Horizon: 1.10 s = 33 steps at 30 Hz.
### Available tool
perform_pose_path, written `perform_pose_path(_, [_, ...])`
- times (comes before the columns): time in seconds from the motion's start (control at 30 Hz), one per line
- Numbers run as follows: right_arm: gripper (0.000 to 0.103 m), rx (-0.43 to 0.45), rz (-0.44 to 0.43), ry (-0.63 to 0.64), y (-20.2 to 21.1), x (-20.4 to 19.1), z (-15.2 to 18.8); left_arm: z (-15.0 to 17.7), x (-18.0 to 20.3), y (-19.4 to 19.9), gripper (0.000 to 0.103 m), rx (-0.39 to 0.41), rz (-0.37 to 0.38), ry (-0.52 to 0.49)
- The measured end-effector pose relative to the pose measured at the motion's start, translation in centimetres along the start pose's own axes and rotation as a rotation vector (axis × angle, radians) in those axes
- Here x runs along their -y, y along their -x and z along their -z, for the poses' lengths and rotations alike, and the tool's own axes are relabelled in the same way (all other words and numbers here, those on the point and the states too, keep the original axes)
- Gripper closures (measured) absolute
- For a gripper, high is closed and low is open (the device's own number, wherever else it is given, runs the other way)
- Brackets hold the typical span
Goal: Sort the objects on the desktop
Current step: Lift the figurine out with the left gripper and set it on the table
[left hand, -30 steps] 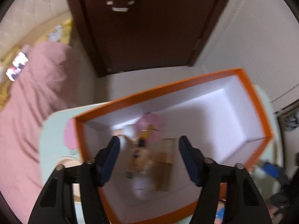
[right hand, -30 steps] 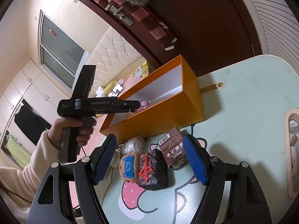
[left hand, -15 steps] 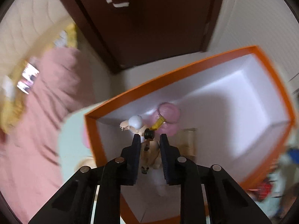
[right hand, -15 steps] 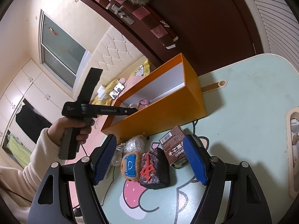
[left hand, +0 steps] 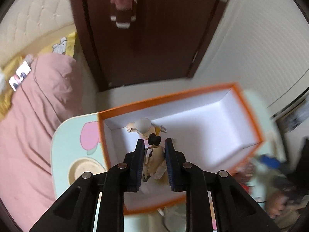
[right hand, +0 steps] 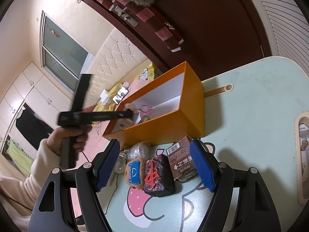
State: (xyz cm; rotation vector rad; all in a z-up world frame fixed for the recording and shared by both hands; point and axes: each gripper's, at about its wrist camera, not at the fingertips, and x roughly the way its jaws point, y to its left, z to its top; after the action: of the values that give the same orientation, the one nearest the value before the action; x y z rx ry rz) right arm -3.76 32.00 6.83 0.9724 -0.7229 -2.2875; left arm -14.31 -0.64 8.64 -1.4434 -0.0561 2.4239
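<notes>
My left gripper (left hand: 154,147) is shut on a small cream figurine (left hand: 154,154) with a white head and holds it above the near left end of the orange box (left hand: 249,114). In the right wrist view the left gripper (right hand: 131,114) reaches over the box (right hand: 173,123) rim. A pink item (right hand: 145,108) and a brown item lie inside. My right gripper (right hand: 154,166) is open and empty, above a blue-and-tan plush tile (right hand: 135,173), a dark plush tile with a red sign (right hand: 159,176) and a brown carton (right hand: 181,160).
The box stands on a pale green table (right hand: 251,119) with a cartoon print. A clear plastic wrapper (right hand: 138,150) lies by the box. A cream tray (right hand: 301,154) sits at the right edge. A bed with a pink quilt (left hand: 29,125) and a dark door are behind.
The left gripper was open over the box, then closed on the figurine and has now lifted it higher. The right gripper has stayed still.
</notes>
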Motion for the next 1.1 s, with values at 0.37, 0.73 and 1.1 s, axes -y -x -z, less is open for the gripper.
perform_pose_path(0.37, [0.028, -0.006, 0.02, 0.001, -0.3, 0.1, 0.2, 9.4, -3.8, 5.3, 0.083, 0.126, 0.133, 0.197])
perform_pose_path(0.73, [0.028, -0.046, 0.085, 0.076, -1.0, -2.2, 0.1, 14.2, -5.4, 1.1, 0.083, 0.113, 0.048, 0.204])
perform_pose_path(1.1, [0.028, -0.072, 0.168, 0.277, -3.7, -9.1, -2.6, 17.0, -5.9, 2.5, 0.018, 0.365, 0.013, 0.252])
